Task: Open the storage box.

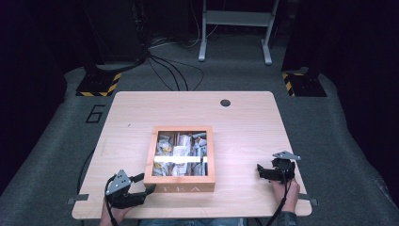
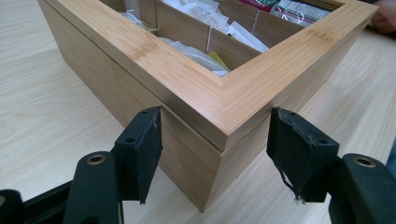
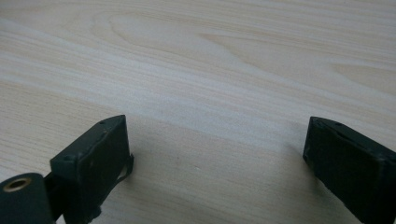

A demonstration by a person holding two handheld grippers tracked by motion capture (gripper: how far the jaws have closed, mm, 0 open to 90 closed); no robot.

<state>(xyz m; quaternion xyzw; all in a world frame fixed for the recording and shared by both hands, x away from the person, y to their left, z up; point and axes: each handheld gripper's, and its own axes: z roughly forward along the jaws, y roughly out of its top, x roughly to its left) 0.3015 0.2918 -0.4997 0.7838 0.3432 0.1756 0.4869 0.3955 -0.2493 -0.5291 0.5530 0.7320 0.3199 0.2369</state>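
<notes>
The square bamboo tea box with a glass-windowed lid sits mid-counter, its near corner between the left gripper's parted fingers (not yet pressing), so close squarely across that corner, while the right gripper rests spread, empty.

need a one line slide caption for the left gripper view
Left gripper straddles the near corner of the wooden tea box, a pad on each side at the lid seam, not yet pressing; sachets show through the lid.
</notes>
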